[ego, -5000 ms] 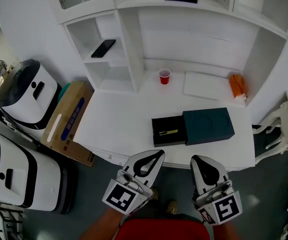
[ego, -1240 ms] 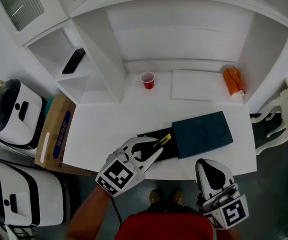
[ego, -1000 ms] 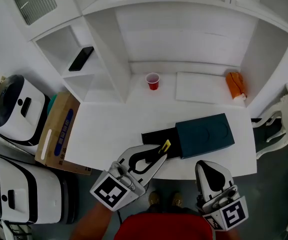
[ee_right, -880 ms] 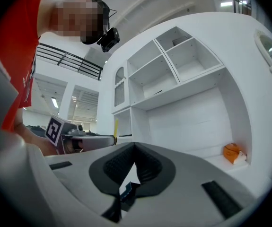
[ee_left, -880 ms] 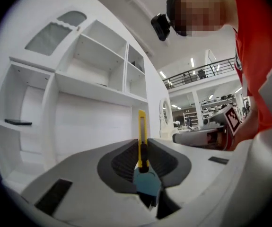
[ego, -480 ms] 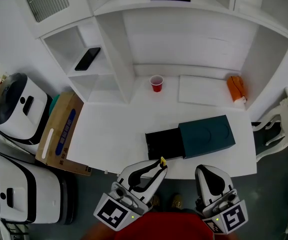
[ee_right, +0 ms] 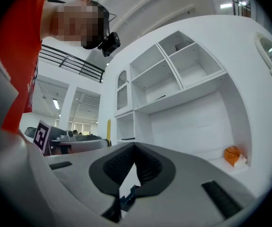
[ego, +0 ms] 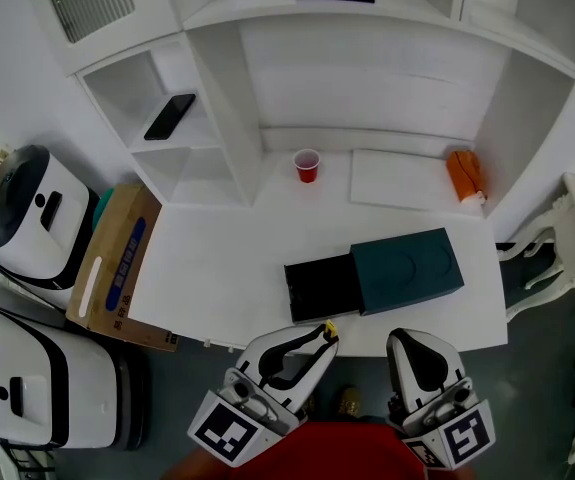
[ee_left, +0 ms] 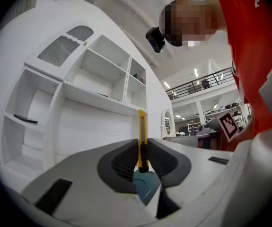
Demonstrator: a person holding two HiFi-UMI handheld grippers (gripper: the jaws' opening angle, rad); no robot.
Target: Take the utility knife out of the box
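Note:
The dark teal box sleeve (ego: 407, 267) lies on the white table (ego: 227, 258) with its black tray (ego: 319, 288) slid out to the left and holding nothing. My left gripper (ego: 324, 334) hovers just off the table's near edge, shut on the yellow utility knife (ego: 329, 326). In the left gripper view the knife (ee_left: 142, 134) stands upright between the pads, its end sticking up past them. My right gripper (ego: 398, 341) hangs beside it, below the table edge. Its jaws (ee_right: 135, 148) meet at the tips with nothing between them.
A red cup (ego: 307, 164), a white board (ego: 397, 180) and an orange object (ego: 464, 173) sit at the table's back. White shelves hold a phone (ego: 170, 116). A cardboard box (ego: 115, 253) and white machines (ego: 22, 208) stand left, a white chair (ego: 567, 238) right.
My left gripper has drawn back from the tray toward the person, carrying the yellow knife off the table edge. The tray now lies bare. The right gripper has barely moved.

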